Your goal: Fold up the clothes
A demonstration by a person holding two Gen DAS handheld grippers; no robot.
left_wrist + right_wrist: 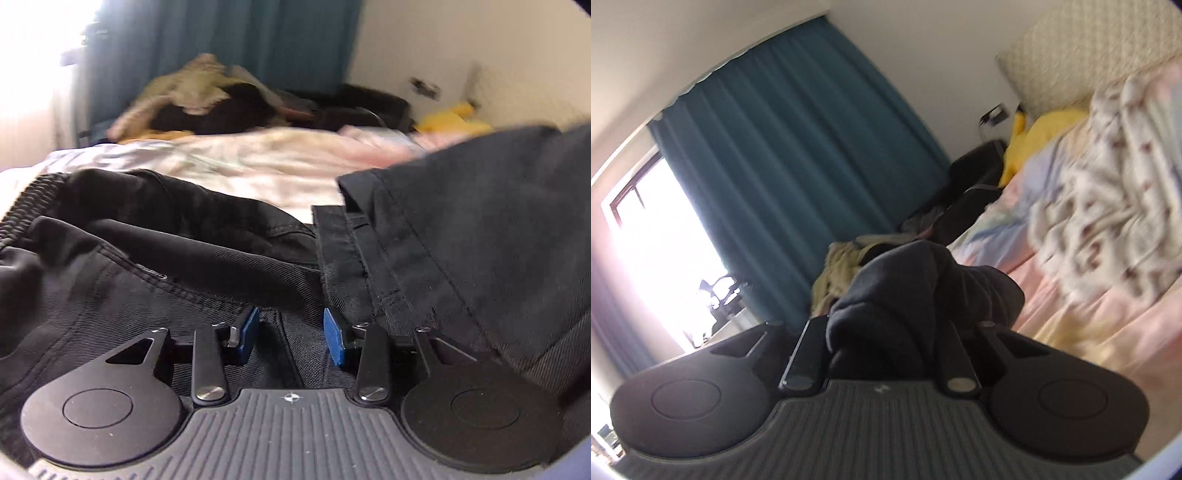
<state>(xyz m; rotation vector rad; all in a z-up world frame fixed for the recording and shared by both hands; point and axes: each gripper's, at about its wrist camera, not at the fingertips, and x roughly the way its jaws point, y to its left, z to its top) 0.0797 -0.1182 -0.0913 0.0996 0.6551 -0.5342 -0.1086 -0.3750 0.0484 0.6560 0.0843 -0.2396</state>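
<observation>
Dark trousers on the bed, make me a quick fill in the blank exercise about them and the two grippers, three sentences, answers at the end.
1. The left gripper hovers over the dark trousers with its jaws ____.
2. The right gripper is shut on a bunch of ____ fabric.
3. The curtain beside the window is ____ in colour.

Missing words: open; dark; blue

We see the left wrist view skim low, very close over dark trousers [207, 266]; the right view tilts sideways. Both face the blue curtain [798, 155] across the bed [258, 162].
</observation>
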